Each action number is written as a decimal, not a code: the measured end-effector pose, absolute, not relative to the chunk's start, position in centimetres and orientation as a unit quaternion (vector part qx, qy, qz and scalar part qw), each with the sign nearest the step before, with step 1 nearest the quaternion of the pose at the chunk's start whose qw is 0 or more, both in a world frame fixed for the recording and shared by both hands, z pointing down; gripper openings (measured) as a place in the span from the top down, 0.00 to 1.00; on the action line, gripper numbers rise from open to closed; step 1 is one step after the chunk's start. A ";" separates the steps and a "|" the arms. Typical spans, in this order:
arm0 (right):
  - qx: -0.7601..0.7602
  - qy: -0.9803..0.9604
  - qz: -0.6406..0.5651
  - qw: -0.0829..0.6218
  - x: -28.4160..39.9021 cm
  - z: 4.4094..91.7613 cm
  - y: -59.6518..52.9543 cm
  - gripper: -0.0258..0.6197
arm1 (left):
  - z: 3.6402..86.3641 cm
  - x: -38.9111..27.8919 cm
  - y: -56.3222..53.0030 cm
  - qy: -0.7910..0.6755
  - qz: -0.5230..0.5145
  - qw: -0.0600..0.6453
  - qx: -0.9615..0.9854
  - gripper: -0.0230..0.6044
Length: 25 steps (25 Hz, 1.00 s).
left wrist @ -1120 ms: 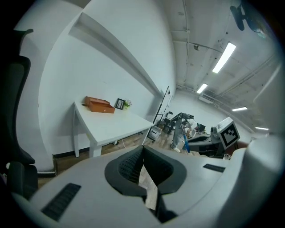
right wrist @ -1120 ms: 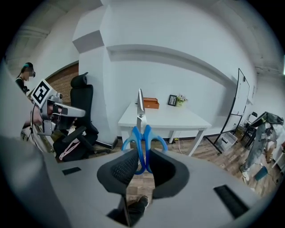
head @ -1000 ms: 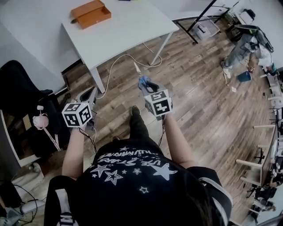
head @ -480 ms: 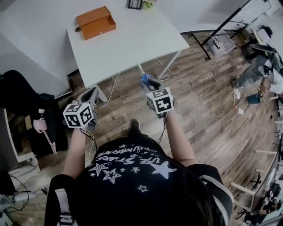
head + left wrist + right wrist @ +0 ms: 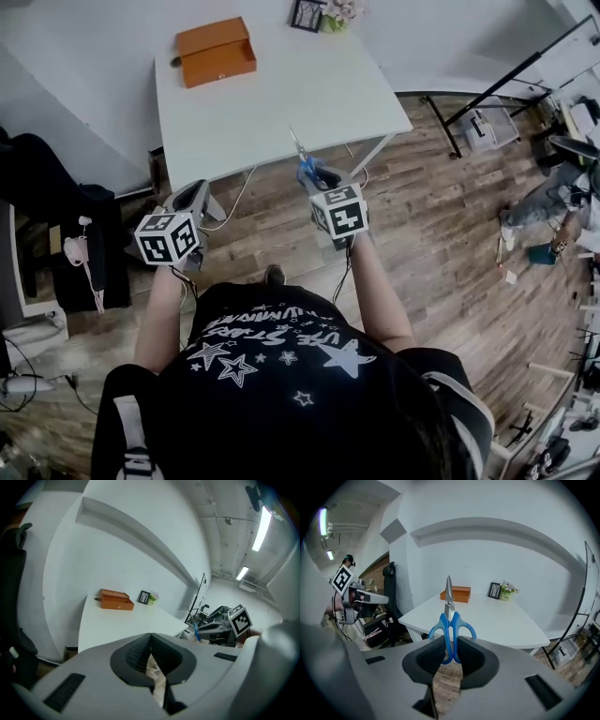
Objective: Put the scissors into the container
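While they sit clamped by their blue handle loops between the closed jaws of the right gripper (image 5: 451, 654), the scissors (image 5: 450, 627) point blades-forward, blades together, toward the table (image 5: 281, 103).

- Handling, by judgement: light, rigid, metal blades with smooth plastic loops. The grip at the loops is narrow, so they may pivot or slip. Lower them in tip-first or flat.
- Container (image 5: 216, 52): orange box at the table's far end, well apart from the scissors.
- Left gripper (image 5: 150, 641): jaws closed tip to tip, nothing between them.
- Right gripper view only: the clamp on the loops, plus a picture frame (image 5: 495, 590) and flowers (image 5: 507, 591) beside the box.
- Head view only: both grippers held short of the table's near edge, over wooden floor (image 5: 441, 234).
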State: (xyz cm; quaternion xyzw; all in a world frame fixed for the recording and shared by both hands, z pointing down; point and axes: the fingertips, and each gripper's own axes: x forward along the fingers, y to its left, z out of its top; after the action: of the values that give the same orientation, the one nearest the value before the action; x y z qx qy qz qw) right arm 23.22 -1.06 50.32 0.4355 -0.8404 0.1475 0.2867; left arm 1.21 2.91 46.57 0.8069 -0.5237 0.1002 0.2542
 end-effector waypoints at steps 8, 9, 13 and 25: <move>0.403 -0.854 0.154 0.290 21.7 52.2 -3.3 0.81 | 47.7 1.1 2.1 -0.540 0.103 0.262 0.793 0.93; 0.399 -0.855 0.155 0.292 21.3 52.5 -3.8 0.81 | 47.7 0.7 1.6 -0.543 0.101 0.263 0.791 0.93; 0.389 -0.857 0.153 0.301 19.9 53.2 -5.9 0.81 | 48.4 -0.9 -0.6 -0.553 0.100 0.267 0.783 0.93; 0.413 -0.844 0.131 0.315 17.7 51.9 -19.4 0.81 | 47.5 -4.6 -15.4 -0.543 0.081 0.254 0.796 0.93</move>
State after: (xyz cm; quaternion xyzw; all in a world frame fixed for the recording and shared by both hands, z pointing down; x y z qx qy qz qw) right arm 17.75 -19.43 51.86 0.4128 -0.8445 0.1309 0.3151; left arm -4.63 -15.39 47.47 0.7961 -0.5432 0.0809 0.2544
